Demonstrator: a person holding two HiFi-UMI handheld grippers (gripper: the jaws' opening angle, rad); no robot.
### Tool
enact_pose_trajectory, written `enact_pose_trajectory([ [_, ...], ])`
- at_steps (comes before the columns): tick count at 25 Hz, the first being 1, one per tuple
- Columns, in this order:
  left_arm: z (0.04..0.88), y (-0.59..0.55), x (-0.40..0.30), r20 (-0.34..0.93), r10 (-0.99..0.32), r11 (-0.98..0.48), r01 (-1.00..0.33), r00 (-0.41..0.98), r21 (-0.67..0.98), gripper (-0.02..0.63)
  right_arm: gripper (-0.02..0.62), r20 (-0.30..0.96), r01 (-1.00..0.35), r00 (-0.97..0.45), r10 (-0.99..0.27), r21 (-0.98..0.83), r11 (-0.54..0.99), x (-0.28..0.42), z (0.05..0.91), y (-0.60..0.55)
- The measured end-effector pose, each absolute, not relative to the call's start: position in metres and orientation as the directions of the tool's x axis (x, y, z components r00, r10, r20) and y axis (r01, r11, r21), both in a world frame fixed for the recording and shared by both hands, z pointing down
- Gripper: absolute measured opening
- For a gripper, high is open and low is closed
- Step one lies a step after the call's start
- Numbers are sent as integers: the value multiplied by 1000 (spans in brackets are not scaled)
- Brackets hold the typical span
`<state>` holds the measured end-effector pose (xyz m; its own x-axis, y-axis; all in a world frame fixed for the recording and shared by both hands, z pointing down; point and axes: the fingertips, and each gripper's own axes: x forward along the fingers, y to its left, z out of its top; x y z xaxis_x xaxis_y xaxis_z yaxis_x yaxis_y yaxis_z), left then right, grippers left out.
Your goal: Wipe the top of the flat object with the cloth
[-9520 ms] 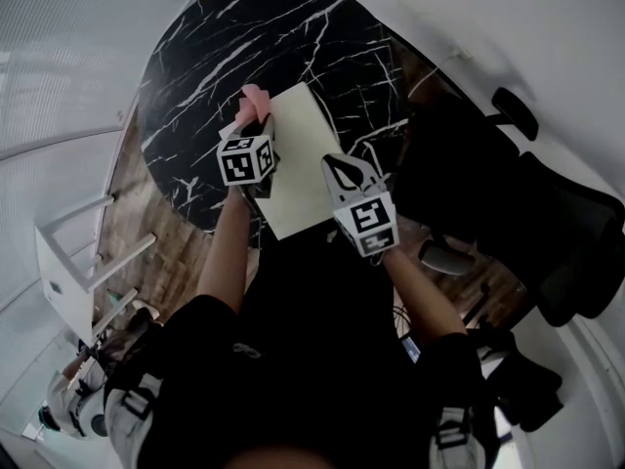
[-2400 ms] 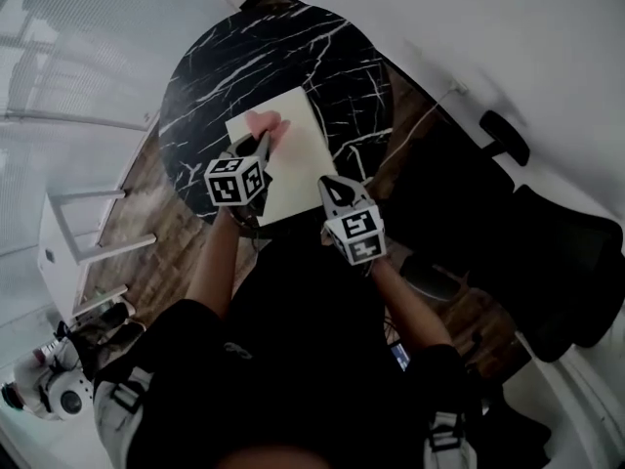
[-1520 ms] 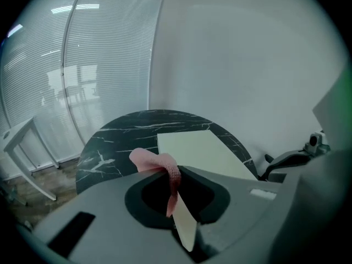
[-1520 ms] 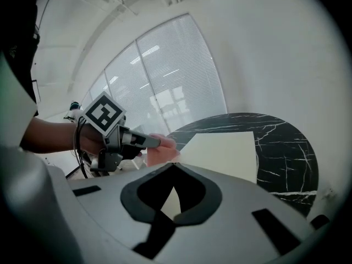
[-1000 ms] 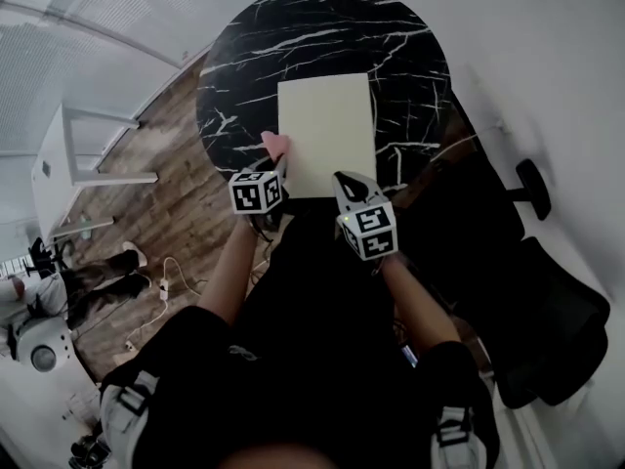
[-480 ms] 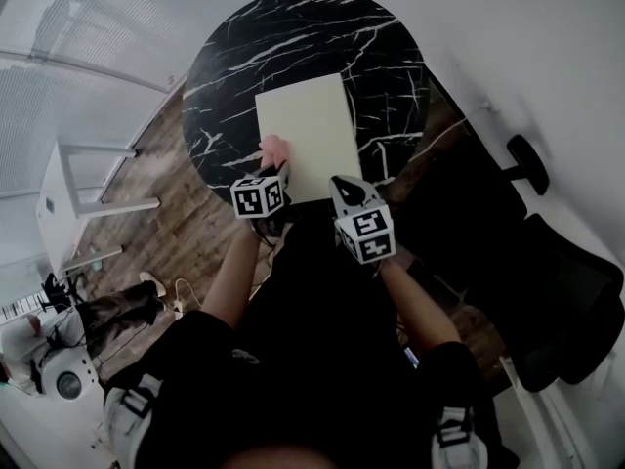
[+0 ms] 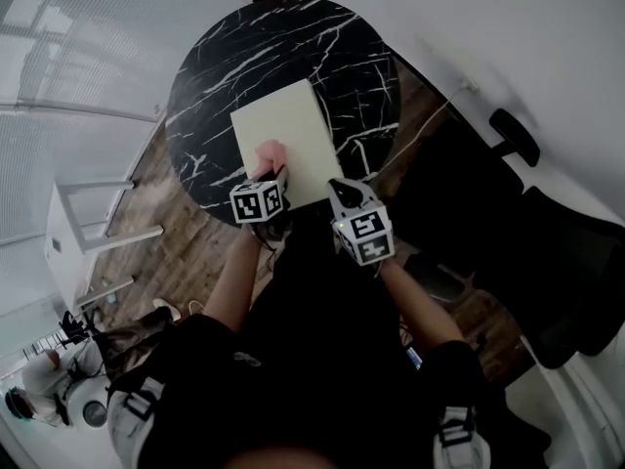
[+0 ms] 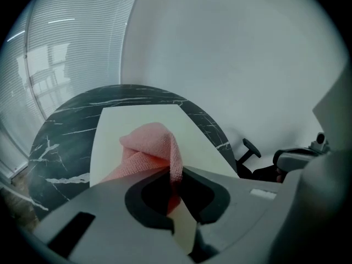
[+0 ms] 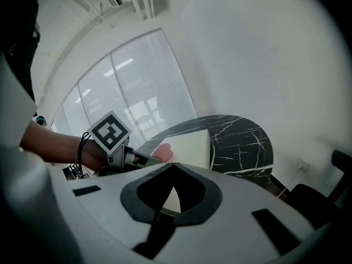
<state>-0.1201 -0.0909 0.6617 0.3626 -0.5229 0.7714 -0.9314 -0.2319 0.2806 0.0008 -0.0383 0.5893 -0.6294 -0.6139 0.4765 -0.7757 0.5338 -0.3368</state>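
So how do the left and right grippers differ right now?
The left gripper has its fingers shut on the pink cloth; the right gripper has its fingers shut on nothing. The left gripper holds the cloth over the near left part of the cream board; the right gripper is by the board's near right corner, doing no wiping. Shared: both point away from the person, across the black marble table.
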Motion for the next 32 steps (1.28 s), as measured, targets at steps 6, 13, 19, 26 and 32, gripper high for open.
enact_pose_trajectory([
  [6,661,-97,-95,771,-502,-281,-918,391,282,20,-5,479,-815,-579,-660,-316,485,29,596,-39],
  [13,662,-99,-72,774,-479,-330,-902,414,278,20,-5,485,-843,-537,-690,-329,425,53,599,-38],
  [19,660,-100,-53,773,-458,-372,-885,439,281,20,-5,477,-852,-521,-708,-339,399,62,595,-34],
  [26,658,-99,-30,770,-438,-414,-864,464,285,20,-5,474,-869,-489,-732,-333,366,77,597,-31],
  [32,659,-94,-13,771,-411,-456,-842,485,287,20,-5,479,-883,-458,-749,-341,322,90,599,-23],
])
